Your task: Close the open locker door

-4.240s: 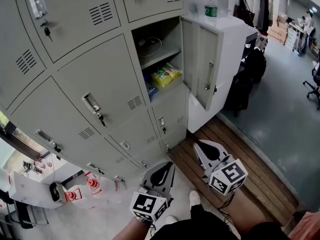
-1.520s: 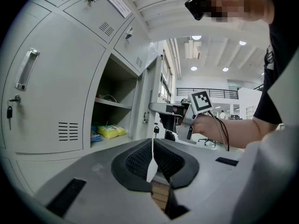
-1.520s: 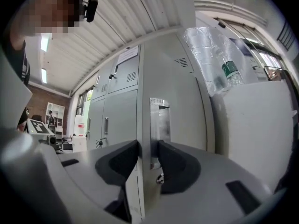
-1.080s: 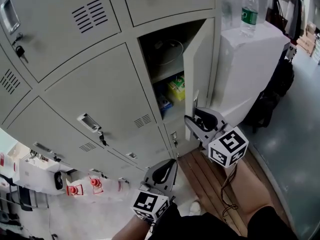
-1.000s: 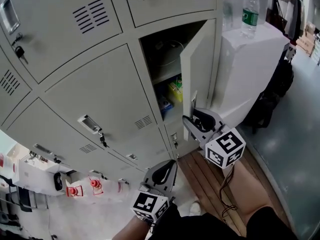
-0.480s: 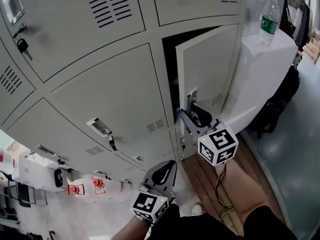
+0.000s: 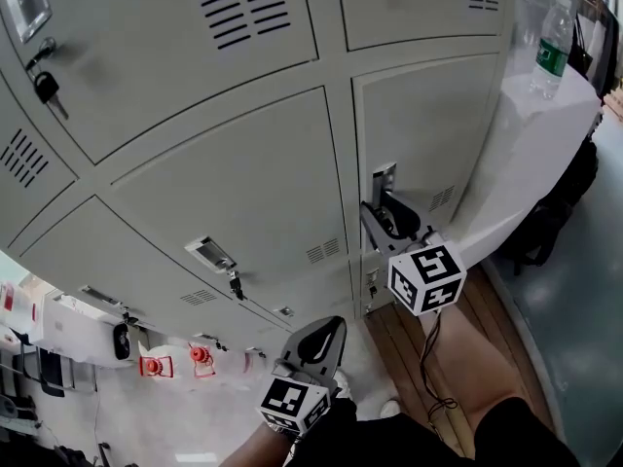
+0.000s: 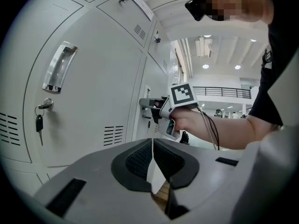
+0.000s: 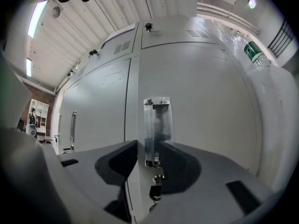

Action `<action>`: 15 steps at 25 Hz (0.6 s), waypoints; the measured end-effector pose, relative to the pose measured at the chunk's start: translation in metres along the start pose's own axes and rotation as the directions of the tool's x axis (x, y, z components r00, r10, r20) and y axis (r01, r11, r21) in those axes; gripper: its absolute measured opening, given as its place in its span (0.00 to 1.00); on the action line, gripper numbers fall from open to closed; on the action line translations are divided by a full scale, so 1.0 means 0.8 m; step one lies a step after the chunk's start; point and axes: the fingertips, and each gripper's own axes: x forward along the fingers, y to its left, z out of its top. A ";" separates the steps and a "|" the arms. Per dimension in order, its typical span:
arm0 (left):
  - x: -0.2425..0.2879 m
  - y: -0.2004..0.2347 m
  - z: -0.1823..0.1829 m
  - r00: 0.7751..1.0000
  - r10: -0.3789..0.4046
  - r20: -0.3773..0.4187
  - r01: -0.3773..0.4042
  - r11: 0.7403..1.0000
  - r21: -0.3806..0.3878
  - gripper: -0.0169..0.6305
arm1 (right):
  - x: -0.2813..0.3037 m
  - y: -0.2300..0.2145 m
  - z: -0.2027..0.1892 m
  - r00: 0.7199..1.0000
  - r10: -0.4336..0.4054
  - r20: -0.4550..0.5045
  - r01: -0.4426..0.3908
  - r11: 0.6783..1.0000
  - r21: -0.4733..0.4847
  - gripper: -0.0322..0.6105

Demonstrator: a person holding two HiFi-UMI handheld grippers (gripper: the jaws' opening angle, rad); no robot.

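The grey locker door (image 7: pixel 438 125) lies flush with the locker front, and nothing of the inside shows. Its chrome recessed handle (image 7: pixel 384 178) sits at the door's left edge. My right gripper (image 7: pixel 380 210) points at the door just below that handle, tips against the metal. In the right gripper view the handle (image 9: pixel 157 125) stands in the gap of the right gripper (image 9: pixel 147 148), whose jaws are apart and opening, with the pads off it. My left gripper (image 7: pixel 321 331) hangs low near the person's body, shut and empty; its pads (image 8: pixel 140 158) meet in a thin line.
A water bottle (image 7: pixel 550 52) stands on a white cabinet (image 7: pixel 545 144) right of the lockers. Keys hang from neighbouring locks (image 7: pixel 44 86). Another closed door with a handle (image 7: pixel 211 253) is to the left. Wooden boards (image 7: pixel 409 339) run along the floor; red items (image 7: pixel 151 366) lie at lower left.
The door swung from half open to flush against the locker front. My right gripper moved in with it, staying at the handle. The left gripper stayed low.
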 end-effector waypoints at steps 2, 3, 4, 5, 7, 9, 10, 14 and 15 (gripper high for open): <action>0.001 0.005 0.000 1.000 0.000 -0.003 0.000 1.000 -0.001 0.06 | 0.004 -0.001 0.000 1.000 -0.003 0.002 0.003 1.000 0.002 0.35; 0.002 0.007 -0.001 1.000 0.001 -0.005 -0.001 1.000 -0.005 0.06 | 0.006 -0.001 0.001 1.000 -0.004 0.003 0.004 1.000 0.002 0.36; 0.004 0.008 -0.002 1.000 0.001 -0.006 -0.001 1.000 -0.010 0.06 | 0.008 -0.001 0.001 1.000 -0.003 0.002 0.003 1.000 0.003 0.36; 0.005 0.009 -0.002 1.000 -0.001 -0.008 0.001 1.000 -0.014 0.06 | 0.010 -0.001 0.001 1.000 0.000 0.000 0.000 1.000 0.005 0.36; 0.009 0.007 -0.002 1.000 -0.012 -0.010 0.012 1.000 -0.016 0.06 | 0.013 0.000 0.000 1.000 0.018 -0.002 -0.018 1.000 0.016 0.35; 0.012 0.006 -0.002 1.000 -0.021 -0.012 0.020 1.000 -0.012 0.06 | 0.014 0.000 -0.001 0.999 0.036 0.003 -0.036 0.999 0.030 0.34; 0.013 0.006 -0.003 1.000 -0.021 -0.013 0.021 1.000 -0.012 0.06 | 0.014 0.001 -0.001 0.999 0.042 0.007 -0.042 0.999 0.031 0.34; 0.013 0.011 -0.004 1.000 -0.014 -0.019 0.014 1.000 -0.013 0.06 | 0.014 0.000 -0.002 0.997 0.072 0.017 -0.073 0.996 0.044 0.34; 0.014 0.011 -0.004 1.000 -0.015 -0.022 0.015 1.000 -0.012 0.06 | 0.015 -0.001 -0.002 0.996 0.082 0.018 -0.083 0.995 0.053 0.35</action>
